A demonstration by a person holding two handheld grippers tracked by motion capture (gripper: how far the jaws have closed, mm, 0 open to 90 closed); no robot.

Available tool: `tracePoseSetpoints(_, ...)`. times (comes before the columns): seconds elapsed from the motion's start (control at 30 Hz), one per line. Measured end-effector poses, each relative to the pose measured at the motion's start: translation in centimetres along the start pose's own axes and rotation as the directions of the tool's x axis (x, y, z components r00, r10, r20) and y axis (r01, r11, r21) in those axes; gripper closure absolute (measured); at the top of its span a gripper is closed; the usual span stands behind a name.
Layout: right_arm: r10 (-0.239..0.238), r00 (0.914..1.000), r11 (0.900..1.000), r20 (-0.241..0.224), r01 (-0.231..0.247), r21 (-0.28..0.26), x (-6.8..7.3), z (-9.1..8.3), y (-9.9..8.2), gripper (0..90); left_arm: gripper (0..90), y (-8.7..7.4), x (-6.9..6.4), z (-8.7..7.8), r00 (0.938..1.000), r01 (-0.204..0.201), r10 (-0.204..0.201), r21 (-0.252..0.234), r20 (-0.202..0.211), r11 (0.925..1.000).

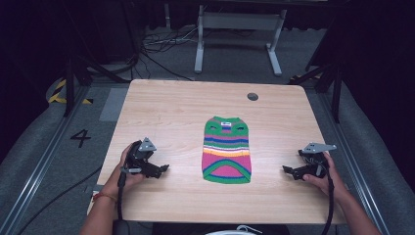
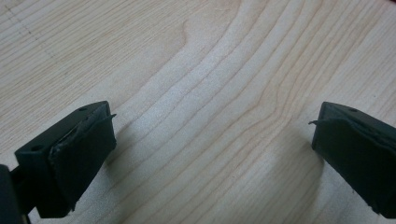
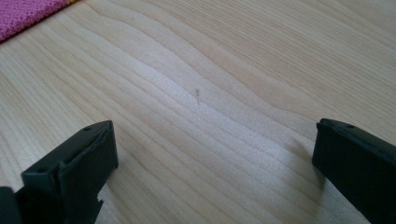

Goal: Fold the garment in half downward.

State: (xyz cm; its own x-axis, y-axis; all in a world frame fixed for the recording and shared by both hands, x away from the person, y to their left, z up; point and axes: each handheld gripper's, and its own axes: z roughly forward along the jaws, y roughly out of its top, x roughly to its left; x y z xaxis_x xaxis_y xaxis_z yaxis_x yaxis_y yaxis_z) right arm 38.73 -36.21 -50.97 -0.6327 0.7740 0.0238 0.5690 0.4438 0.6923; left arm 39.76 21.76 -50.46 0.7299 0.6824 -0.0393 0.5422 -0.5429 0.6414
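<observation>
Grippers first: the left gripper (image 1: 164, 169) rests low on the table (image 1: 166, 105) with its jaws spread wide and nothing between them; the left gripper view confirms bare wood grain between the two black pads (image 2: 84, 154). The right gripper (image 1: 288, 170) stands likewise, jaws fully apart and empty, its tips turned inward toward the table's middle.

Between the two lies the sweater (image 1: 226, 150), a small striped knit in green, pink, blue and yellow, spread flat near the table's centre. Its long axis runs away from the person, neck end far, hem end near. It lies to the right of the left gripper and to the left of the right gripper, apart from both. Judged from the high view, the left gripper sits slightly nearer its edge, though the difference is small.

The high view gives the whole layout. The right gripper view adds a pink corner of the sweater (image 3: 23, 14) at its upper left, which confirms that gripper points toward the garment.
</observation>
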Motion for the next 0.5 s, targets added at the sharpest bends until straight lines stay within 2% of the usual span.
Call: tracePoseSetpoints(0.5, -0.004, 1.0000, 1.0000, -0.005, 0.004, 0.005, -0.07, 0.00, 0.06, 0.2, 0.1, -0.14, 0.06, -0.13, 1.0000, -0.006, 0.006, -0.001, 0.002, 1.0000)
